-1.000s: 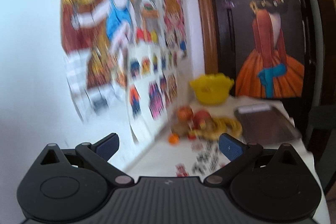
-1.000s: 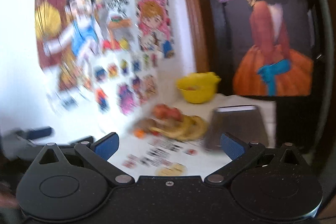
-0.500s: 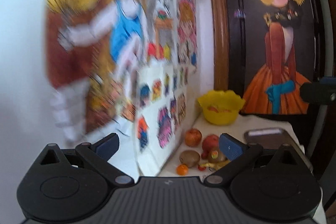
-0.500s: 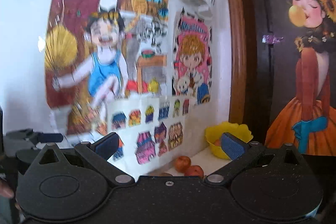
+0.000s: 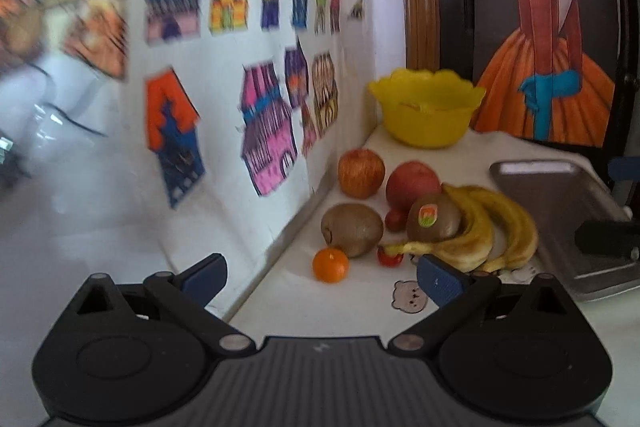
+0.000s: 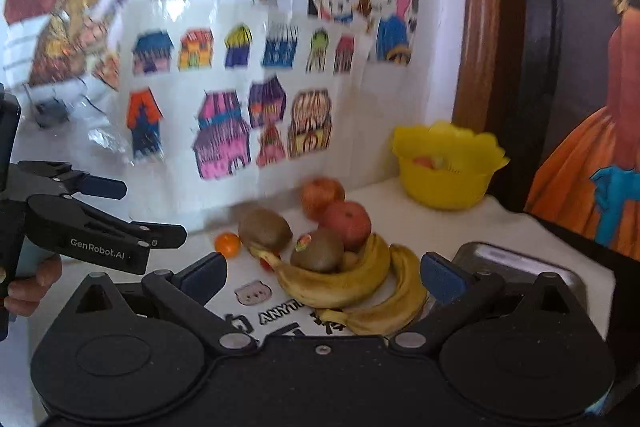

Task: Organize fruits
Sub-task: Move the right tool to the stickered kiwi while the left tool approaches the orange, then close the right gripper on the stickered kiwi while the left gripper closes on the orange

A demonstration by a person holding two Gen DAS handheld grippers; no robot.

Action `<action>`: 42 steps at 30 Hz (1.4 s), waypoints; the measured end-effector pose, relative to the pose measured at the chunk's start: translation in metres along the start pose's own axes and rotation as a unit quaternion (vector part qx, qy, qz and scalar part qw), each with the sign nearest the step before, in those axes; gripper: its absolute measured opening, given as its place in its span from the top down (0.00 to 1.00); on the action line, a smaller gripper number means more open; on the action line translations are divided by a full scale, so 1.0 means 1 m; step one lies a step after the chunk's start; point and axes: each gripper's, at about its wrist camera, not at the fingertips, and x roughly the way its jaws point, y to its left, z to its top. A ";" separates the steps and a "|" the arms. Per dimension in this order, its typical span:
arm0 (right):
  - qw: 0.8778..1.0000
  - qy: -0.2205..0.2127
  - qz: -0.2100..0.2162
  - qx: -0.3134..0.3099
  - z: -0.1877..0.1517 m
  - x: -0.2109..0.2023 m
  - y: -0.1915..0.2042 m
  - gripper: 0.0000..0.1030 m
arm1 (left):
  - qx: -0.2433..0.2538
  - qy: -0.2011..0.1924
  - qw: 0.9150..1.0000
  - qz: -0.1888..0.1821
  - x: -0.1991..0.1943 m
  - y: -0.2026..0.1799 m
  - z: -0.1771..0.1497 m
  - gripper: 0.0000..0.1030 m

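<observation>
Fruit sits heaped on the white counter (image 5: 360,307) against the sticker-covered wall (image 5: 240,107), and both tools hang back from it, jaws spread wide and gripping nothing. The left gripper (image 5: 322,277) looks straight at the small orange (image 5: 330,264), just ahead between its blue tips, with a kiwi (image 5: 352,229) right behind; that arm reads as the nearer one to the small pieces. The right gripper (image 6: 322,273) faces the bananas (image 6: 352,287), whose long curve runs across its opening, left to right, so a grab there would call for closing across the narrow width. Two apples (image 5: 361,172) stand further back, and a second, stickered kiwi (image 5: 434,217) leans on the bananas. The yellow bowl (image 5: 426,113) waits in the far corner, the metal tray (image 5: 560,211) to the right. Something lies inside the bowl, too blurred to name. Small red fruits (image 5: 390,258) peek from under the heap, half hidden. The tray's right end is cut off, and the left tool shows at the right camera's edge, a hand (image 6: 32,283) just visible
</observation>
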 end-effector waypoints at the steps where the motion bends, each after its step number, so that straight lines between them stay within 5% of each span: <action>1: 1.000 0.003 0.007 0.000 0.001 0.008 -0.004 0.01 | 0.004 0.003 1.000 -0.001 0.008 0.001 -0.003 0.00; 7: 0.998 0.021 0.064 0.002 0.007 0.063 -0.019 0.01 | 0.017 0.018 1.000 -0.009 0.043 0.004 -0.007 0.00; 14: 0.996 0.032 0.083 0.008 0.008 0.113 -0.014 0.07 | 0.032 0.035 0.999 -0.006 0.072 0.000 -0.007 0.01; 33: 0.998 0.042 0.052 -0.005 -0.002 0.161 -0.007 0.26 | 0.021 0.059 0.998 -0.003 0.106 -0.002 -0.009 0.38; 42: 0.998 0.044 0.015 -0.033 -0.006 0.172 0.004 0.24 | 0.019 0.056 0.998 -0.007 0.108 -0.006 -0.006 0.53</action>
